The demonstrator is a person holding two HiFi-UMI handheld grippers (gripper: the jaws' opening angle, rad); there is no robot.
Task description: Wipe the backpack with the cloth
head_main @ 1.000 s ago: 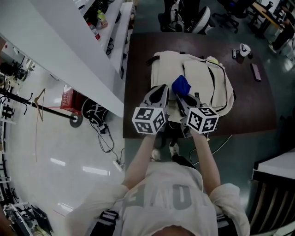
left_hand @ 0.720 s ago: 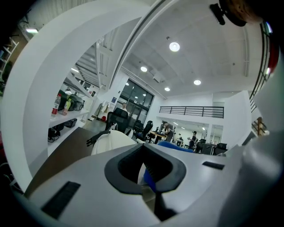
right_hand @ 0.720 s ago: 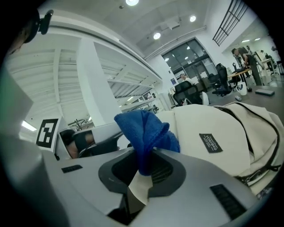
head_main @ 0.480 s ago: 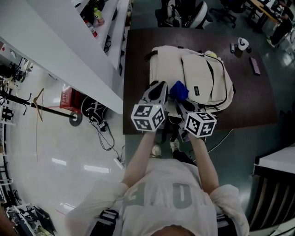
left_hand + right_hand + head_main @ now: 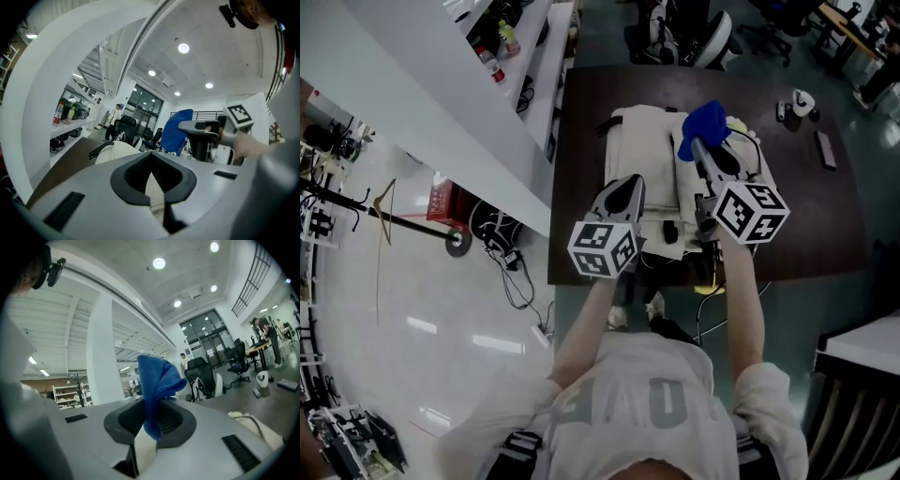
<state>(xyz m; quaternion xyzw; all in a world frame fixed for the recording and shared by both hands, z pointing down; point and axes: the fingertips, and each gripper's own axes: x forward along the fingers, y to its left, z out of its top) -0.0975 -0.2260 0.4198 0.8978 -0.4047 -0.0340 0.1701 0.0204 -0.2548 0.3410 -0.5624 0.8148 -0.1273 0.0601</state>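
Head view: cream backpack (image 5: 647, 150) lies flat on the dark desk (image 5: 825, 216). Right claw (image 5: 703, 155) holds the blue cloth (image 5: 705, 120) over the backpack's far right part. Left claw (image 5: 623, 192) is at its near left edge.
Left gripper view: claw (image 5: 152, 187) closed, nothing in it.
Right gripper view: claw (image 5: 150, 427) clamped on the cloth (image 5: 157, 385), which sticks upward.
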